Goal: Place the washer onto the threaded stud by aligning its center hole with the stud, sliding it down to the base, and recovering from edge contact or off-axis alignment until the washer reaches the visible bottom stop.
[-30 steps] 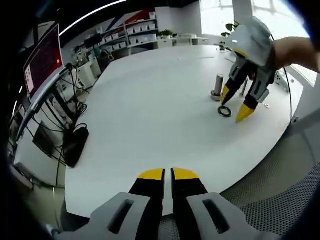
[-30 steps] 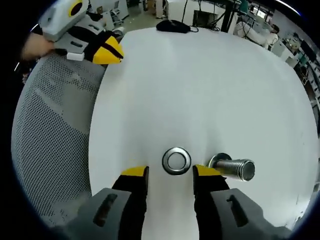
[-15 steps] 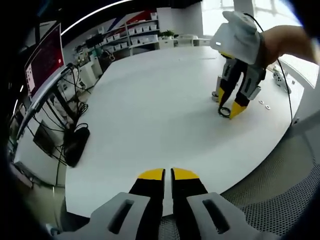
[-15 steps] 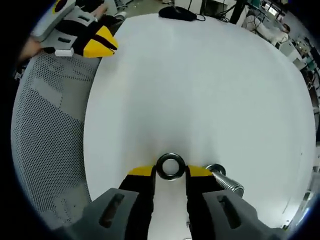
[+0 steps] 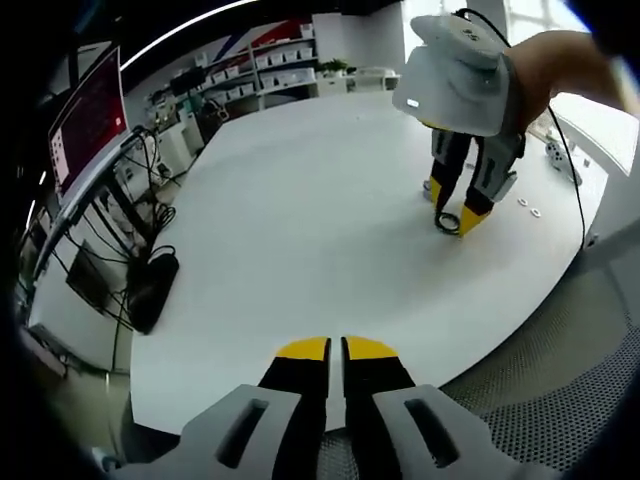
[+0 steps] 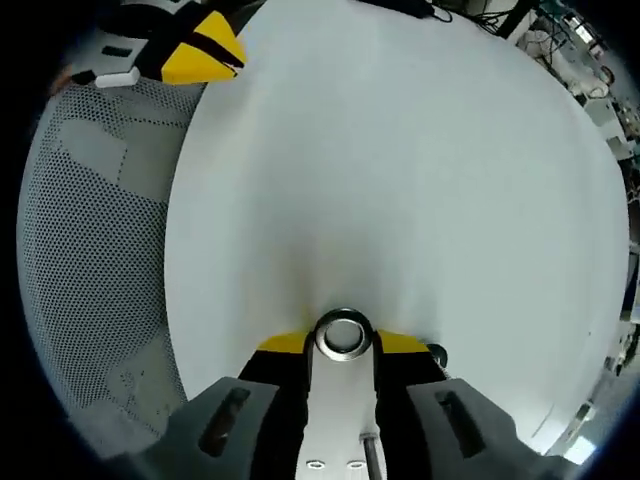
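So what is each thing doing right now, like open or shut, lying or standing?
Washer: pinched between the right gripper's tips, low over the table.
Right gripper: shut on the washer.
Left gripper: shut, holding nothing, at the table edge.
Stud: mostly hidden behind a jaw, bare as far as I can see.
Table: white.

The left gripper view looks across the white table point(image 5: 300, 210) from its near edge; the right gripper view looks steeply down, close above the table point(image 6: 400, 150), which both views share.
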A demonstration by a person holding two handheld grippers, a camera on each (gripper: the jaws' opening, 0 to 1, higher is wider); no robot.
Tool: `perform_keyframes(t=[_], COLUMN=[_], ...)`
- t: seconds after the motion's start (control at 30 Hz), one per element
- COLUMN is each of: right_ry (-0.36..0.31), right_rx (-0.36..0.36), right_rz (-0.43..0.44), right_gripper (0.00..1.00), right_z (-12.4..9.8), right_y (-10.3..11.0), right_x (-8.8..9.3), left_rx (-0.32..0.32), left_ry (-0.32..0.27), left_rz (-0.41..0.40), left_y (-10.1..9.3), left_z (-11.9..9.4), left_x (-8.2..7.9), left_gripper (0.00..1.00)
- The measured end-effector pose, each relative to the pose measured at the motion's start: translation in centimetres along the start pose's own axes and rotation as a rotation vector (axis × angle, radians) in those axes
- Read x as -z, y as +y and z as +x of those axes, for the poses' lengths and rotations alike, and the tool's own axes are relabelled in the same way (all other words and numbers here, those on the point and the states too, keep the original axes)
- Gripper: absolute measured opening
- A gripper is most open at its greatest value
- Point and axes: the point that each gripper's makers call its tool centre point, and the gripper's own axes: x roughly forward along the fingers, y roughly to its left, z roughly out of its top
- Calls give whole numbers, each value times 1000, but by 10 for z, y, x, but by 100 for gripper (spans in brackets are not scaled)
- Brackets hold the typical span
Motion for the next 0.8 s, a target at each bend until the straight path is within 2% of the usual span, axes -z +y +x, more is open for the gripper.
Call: perform_keyframes(t=[0.8], right_ry=[-8], right_rx=[-1], right_rz=[10], right_gripper=[27], right_z=[-1], right_y=[1], right_x=[1], left_rx=[-7], left_ry=[-7], left_rz=[-12], left_y=[2], left_z=[-1], left_x=[-1], left_gripper=[2])
